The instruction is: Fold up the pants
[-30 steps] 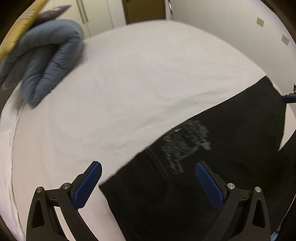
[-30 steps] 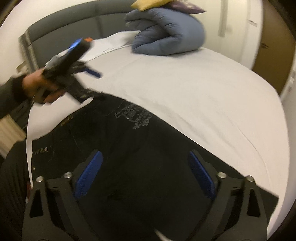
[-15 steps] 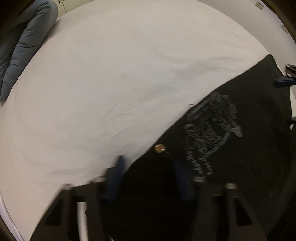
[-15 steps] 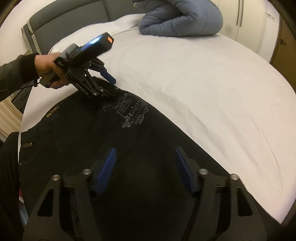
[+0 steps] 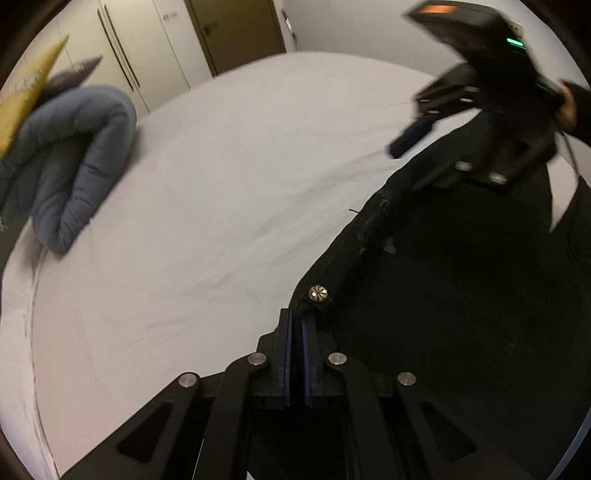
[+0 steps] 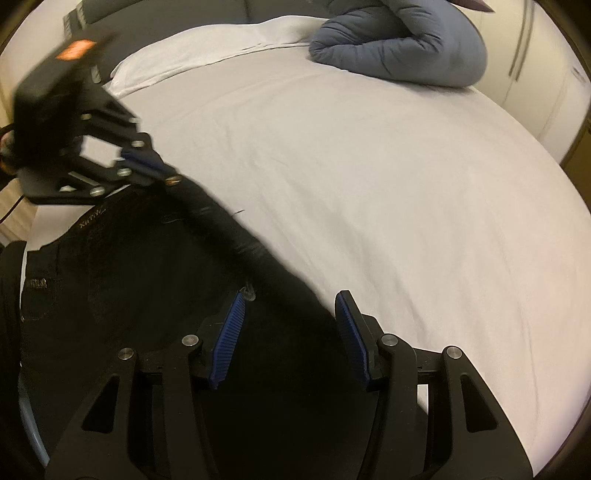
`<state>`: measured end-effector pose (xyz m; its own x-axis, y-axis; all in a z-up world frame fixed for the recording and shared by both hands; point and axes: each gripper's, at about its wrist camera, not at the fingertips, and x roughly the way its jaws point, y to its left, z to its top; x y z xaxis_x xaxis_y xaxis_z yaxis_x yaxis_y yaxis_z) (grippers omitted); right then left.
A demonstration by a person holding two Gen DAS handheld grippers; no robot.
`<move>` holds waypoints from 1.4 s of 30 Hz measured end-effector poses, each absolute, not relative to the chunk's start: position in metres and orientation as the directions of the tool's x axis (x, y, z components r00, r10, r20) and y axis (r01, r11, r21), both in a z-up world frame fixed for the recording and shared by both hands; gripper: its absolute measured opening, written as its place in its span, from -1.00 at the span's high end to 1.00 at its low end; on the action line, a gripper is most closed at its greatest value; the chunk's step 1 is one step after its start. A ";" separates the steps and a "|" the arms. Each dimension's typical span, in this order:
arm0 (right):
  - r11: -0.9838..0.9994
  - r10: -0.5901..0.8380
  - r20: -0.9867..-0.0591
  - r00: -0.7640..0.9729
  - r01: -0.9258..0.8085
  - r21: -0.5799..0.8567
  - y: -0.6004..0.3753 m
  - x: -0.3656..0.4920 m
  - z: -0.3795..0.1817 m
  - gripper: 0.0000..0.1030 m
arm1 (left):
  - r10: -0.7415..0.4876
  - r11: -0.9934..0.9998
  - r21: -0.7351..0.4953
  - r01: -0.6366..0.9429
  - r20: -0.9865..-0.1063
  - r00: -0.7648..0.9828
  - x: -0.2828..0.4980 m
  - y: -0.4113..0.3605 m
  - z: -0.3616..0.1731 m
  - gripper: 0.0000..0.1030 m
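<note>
Black pants (image 5: pixel 461 295) lie on a white bed sheet (image 5: pixel 221 203). My left gripper (image 5: pixel 297 325) is shut on the pants' waistband edge, just beside a brass button (image 5: pixel 317 293), and lifts it. In the right wrist view the left gripper (image 6: pixel 147 170) holds that edge off the pants (image 6: pixel 129 277). My right gripper (image 6: pixel 288 314) is open, its blue pads astride the raised far edge of the pants. In the left wrist view the right gripper (image 5: pixel 413 136) appears blurred at the upper right.
A rolled blue-grey duvet (image 6: pixel 402 44) lies at the head of the bed, also in the left wrist view (image 5: pixel 70 162). A grey headboard (image 6: pixel 159 11), white wardrobe doors (image 5: pixel 129 55) and a brown door (image 5: pixel 236 29) stand around the bed.
My left gripper has closed on the waistband by the button and lifted it. My right gripper has narrowed its opening and come close to the pants' far edge.
</note>
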<state>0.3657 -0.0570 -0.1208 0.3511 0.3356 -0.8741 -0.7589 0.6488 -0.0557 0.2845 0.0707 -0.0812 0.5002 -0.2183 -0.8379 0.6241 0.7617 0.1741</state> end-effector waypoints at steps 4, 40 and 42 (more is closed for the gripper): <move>0.607 0.295 -0.900 0.322 -0.790 -0.083 -0.048 0.373 -0.127 0.03 | -0.230 0.761 0.185 0.621 -0.819 0.526 0.281 0.069 -0.074 0.92; 0.648 0.190 -0.919 0.345 -0.747 -0.146 0.001 0.247 -0.150 0.92 | -0.286 0.748 0.083 0.658 -0.856 0.432 0.132 0.078 -0.081 0.92; 0.586 0.128 -0.923 0.363 -0.778 -0.225 0.009 0.225 -0.159 0.92 | -0.278 0.710 0.100 0.697 -0.870 0.408 0.108 0.071 -0.090 0.92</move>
